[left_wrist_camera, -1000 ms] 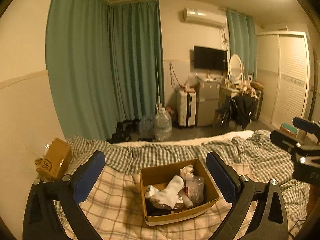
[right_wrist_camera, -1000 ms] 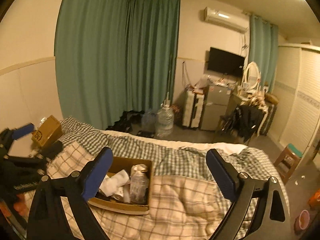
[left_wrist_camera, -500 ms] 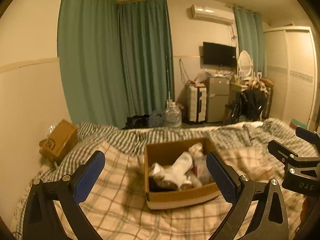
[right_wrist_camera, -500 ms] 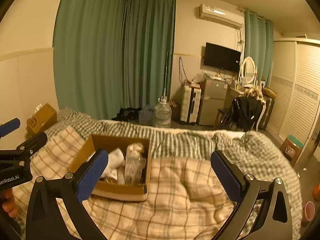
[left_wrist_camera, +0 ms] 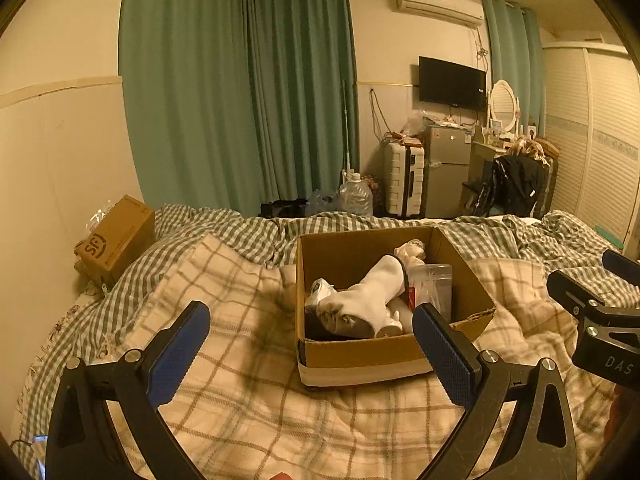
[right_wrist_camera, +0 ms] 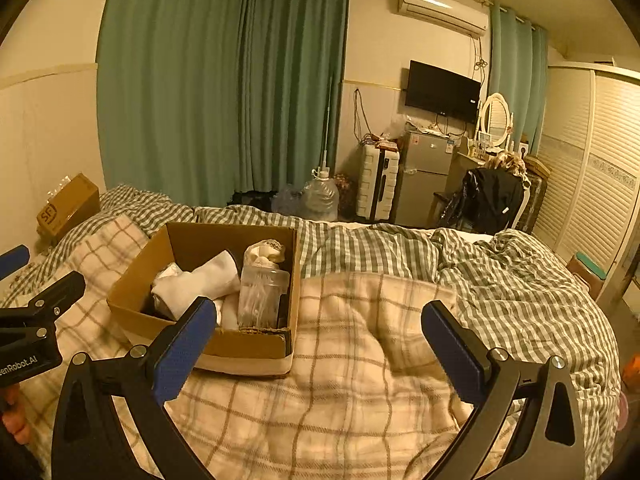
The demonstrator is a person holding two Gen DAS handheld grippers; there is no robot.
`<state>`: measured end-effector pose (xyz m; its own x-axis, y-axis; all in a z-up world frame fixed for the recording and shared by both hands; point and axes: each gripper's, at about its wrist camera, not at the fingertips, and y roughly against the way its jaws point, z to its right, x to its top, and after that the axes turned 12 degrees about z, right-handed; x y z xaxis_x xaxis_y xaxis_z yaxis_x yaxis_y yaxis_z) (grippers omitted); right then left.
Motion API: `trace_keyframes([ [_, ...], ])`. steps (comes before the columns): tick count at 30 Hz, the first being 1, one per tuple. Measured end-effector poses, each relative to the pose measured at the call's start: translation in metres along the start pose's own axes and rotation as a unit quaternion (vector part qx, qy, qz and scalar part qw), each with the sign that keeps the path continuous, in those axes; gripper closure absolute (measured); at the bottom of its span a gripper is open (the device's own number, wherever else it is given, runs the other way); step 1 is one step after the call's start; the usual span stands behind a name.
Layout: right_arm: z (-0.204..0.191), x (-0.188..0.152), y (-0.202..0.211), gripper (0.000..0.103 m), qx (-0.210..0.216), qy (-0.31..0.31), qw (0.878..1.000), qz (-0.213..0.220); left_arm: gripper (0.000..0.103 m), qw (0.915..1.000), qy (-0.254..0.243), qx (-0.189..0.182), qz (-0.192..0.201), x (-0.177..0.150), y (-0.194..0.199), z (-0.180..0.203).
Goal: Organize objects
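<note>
Open cardboard box point(left_wrist_camera: 360, 354) on plaid blanket, white sock point(left_wrist_camera: 370, 296), clear jar point(right_wrist_camera: 262, 294), possibly swabs inside

Side-by-side wrist views, shared box point(left_wrist_camera: 362, 354).

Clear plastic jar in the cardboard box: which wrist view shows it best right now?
The right wrist view: the clear plastic jar stands upright in the cardboard box, its whole side showing. In the left wrist view the jar is partly hidden behind the white sock.

Sock point(left_wrist_camera: 372, 296) in box point(left_wrist_camera: 360, 356) on bed point(left_wrist_camera: 240, 360)
</note>
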<state>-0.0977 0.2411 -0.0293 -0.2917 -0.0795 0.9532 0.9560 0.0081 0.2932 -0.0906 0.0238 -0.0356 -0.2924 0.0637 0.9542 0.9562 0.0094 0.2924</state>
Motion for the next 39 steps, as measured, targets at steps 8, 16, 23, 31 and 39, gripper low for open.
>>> trace_keyframes([
  [8, -0.0011, 0.0034, 0.0024, 0.0, -0.003, 0.002, 1.0, 0.01, 0.0, 1.0, -0.001, 0.0, 0.005, 0.0021, 0.0046, 0.0002],
  [16, 0.0001, 0.001, -0.0007, 0.0, -0.002, -0.002, 1.0, 0.004, 0.0, 1.0, -0.003, 0.001, 0.003, 0.0014, 0.0032, 0.0005],
  [23, -0.0048, -0.0009, -0.0029, 0.0, -0.001, 0.006, 1.0, 0.001, 0.0, 1.0, -0.002, 0.002, 0.004, 0.0009, 0.0033, 0.0003],
  [31, -0.0055, -0.0023, -0.0035, 0.0, 0.0, 0.007, 1.0, 0.0, 0.0, 1.0, 0.0, 0.001, 0.002, 0.0006, 0.0031, 0.0003],
  [39, -0.005, -0.0033, -0.0037, 0.0, -0.002, 0.006, 1.0, 0.001, 0.0, 1.0, 0.0, 0.001, 0.002, 0.0008, 0.003, 0.0004],
])
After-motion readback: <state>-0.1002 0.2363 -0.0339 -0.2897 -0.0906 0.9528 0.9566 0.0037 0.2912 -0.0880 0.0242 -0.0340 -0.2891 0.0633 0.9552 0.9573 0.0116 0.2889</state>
